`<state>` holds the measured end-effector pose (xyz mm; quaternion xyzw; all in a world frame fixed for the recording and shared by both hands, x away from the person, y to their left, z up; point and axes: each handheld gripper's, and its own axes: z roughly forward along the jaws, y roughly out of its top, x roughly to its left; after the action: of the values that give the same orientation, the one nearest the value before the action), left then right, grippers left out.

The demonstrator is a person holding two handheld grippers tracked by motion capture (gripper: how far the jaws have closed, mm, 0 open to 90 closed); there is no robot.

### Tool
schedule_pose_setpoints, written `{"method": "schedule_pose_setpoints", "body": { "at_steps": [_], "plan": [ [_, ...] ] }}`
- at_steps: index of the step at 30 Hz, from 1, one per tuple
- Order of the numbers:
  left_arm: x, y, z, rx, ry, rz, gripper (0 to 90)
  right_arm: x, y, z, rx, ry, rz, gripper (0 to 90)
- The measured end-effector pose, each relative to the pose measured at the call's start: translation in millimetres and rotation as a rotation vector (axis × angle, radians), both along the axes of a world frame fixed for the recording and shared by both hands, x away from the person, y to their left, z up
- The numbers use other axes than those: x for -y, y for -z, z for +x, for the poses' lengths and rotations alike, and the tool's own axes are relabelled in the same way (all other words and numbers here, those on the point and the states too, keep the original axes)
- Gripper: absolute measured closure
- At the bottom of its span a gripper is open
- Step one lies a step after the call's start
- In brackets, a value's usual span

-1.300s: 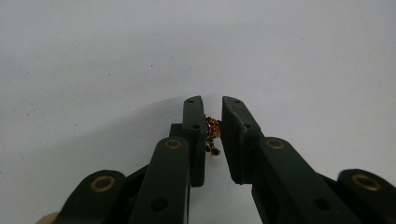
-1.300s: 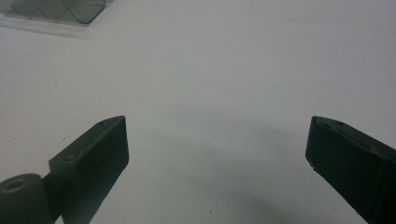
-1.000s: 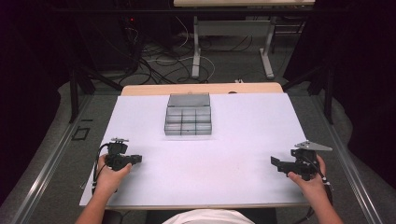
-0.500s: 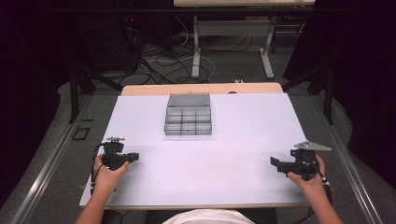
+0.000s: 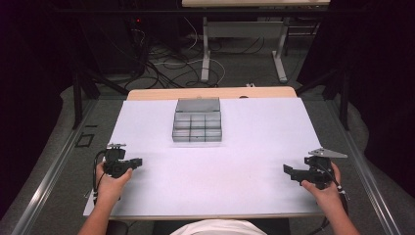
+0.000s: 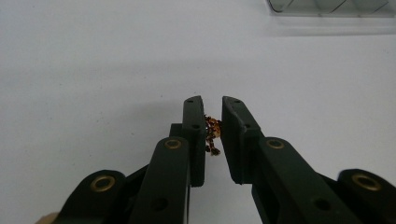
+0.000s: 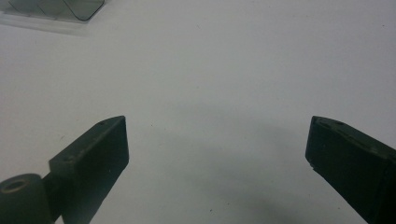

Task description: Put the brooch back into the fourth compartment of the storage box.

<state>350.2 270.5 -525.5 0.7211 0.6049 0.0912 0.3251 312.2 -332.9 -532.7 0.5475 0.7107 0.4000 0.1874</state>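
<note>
A white sheet (image 5: 254, 166) covers nearly the whole table (image 5: 210, 93), whose bare wooden strip shows along the far edge. Wide open room lies across the middle and near part of the sheet, between the two hands. A clear box with compartments (image 5: 197, 127) sits toward the far side, centred, its lid standing open behind it; what is in the compartments is too small to make out, and both gripper views cut it off at their top edge. The right gripper (image 5: 288, 171) rests near the right edge, jaws spread wide apart with nothing between them. The left gripper (image 5: 137, 161) sits close to the left edge, jaws nearly closed and pinching a tiny gold trinket (image 6: 213, 133), half hidden between them, so its shape is hard to tell
</note>
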Motion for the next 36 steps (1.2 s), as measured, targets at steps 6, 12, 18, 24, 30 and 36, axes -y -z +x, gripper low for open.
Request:
{"method": "schedule_pose_setpoints", "body": {
  "at_steps": [6,12,18,24,30,36],
  "plan": [
    [-1.6,-1.4,-0.5,0.013,-0.013,-0.006,80.3,0.7,0.8,0.7,0.002,0.001,-0.006,5.0],
    [-5.1,-4.9,-0.8,0.033,-0.034,-0.017,80.3,0.5,0.7,1.4,0.019,0.028,-0.002,3.7],
    [-2.8,-9.8,-0.1,0.039,-0.036,-0.025,80.3,0.7,0.2,1.5,0.018,0.027,0.002,0.6],
    [3.9,-14.8,3.7,0.056,-0.026,-0.021,80.3,-0.8,0.9,1.6,0.019,0.03,-0.006,0.0],
    [13.1,-19.7,7.8,0.072,-0.012,-0.017,80.3,-0.8,1.8,2.6,0.028,0.039,-0.034,0.0],
    [20.8,-26.7,12.0,0.089,-0.002,-0.023,80.3,-2.2,2.0,2.7,0.017,0.034,-0.042,0.0]
  ]
}}
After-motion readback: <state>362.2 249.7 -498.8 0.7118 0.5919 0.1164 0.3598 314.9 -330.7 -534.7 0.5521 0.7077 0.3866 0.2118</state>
